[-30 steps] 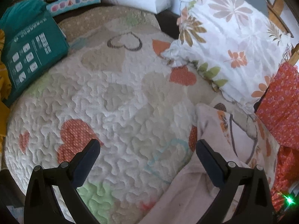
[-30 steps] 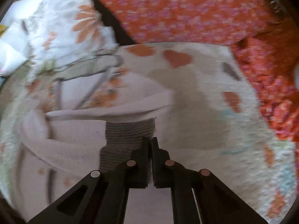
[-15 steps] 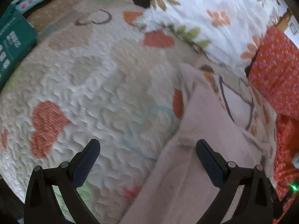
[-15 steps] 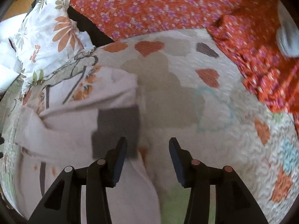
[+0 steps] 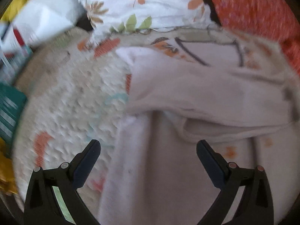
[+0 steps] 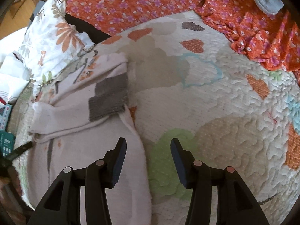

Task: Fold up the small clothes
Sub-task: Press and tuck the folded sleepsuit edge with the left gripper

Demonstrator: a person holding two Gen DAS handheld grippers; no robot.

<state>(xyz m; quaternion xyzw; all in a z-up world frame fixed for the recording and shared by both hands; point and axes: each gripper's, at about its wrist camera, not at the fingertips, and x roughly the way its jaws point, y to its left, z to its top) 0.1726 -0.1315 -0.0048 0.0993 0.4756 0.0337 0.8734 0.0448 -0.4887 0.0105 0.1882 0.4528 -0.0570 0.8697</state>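
A: Step in hand, as I read it: one sleeve of the pale garment (image 6: 75, 131) is laid across the body, grey cuff (image 6: 109, 95) on top. Next fold wants the long side edge. Advice?

B: Take a single layer close to the edge and carry it low, so the crossed sleeve isn't dragged off. The quilt (image 6: 215, 112) is soft and puckered; don't pinch it along with the cloth.

A: Right gripper (image 6: 148, 159)?

B: Jaws about half apart and opening, nothing between them. The garment's edge runs under the left finger toward 11 o'clock; the cuff sits at 11, well above the tips. Green quilt patch shows in the gap.

A: Left gripper (image 5: 148, 159)?

B: Spread wide, empty. View is blurred, but the garment (image 5: 187, 103) fills the gap and runs up to 1 o'clock; its near edge falls just inside the left finger. Floral pillow (image 5: 150, 3) at 12.
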